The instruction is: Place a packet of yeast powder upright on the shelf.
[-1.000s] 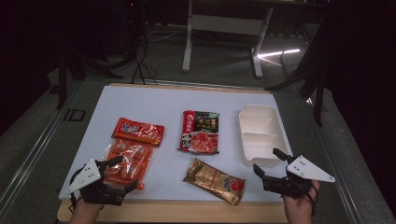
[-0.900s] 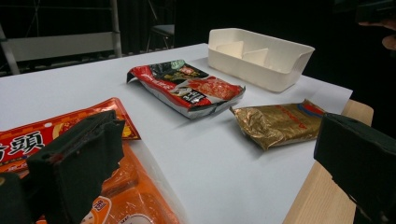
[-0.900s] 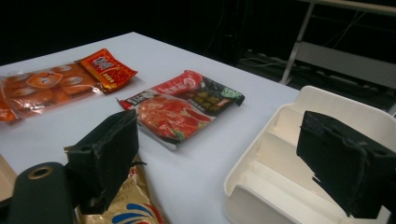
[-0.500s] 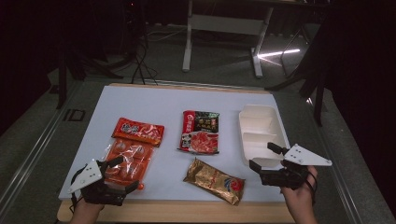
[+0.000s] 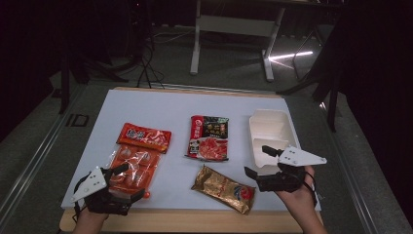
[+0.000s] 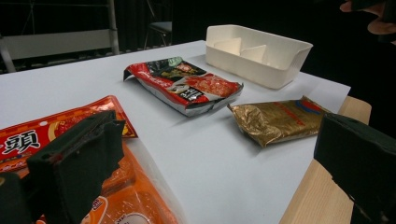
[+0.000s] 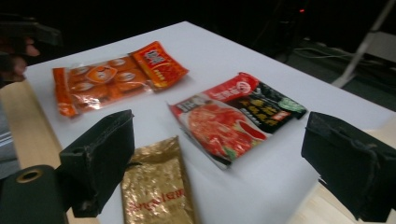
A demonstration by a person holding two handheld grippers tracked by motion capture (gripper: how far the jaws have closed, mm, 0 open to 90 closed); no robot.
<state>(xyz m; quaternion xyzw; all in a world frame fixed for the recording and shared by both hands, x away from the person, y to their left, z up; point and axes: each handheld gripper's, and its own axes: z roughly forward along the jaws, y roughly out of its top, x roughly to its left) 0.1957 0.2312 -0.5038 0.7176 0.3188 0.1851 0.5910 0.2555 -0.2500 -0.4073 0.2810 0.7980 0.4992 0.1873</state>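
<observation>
Between right gripper [image 7: 215, 163] jaws, gold packet [image 7: 156, 186]

Bench [image 5: 146, 105]: matt white sheet, smooth, over pale bare wood showing along the 6 o'clock edge.

Gold packet [image 5: 223, 188]: crinkled metallic foil, shiny.

Red and black packet [image 5: 208, 137], at 12 o'clock from the gold one: glossy printed plastic film, creased.

Orange packet [image 5: 135, 158]: glossy plastic film, partly clear, with a red printed header.

Tray [image 5: 269, 131]: white plastic, smooth, dull sheen.

Left tool [image 6: 210, 163] and right tool [image 7: 224, 172]: matt black pads, rough and foam-like, edges chipped.
</observation>
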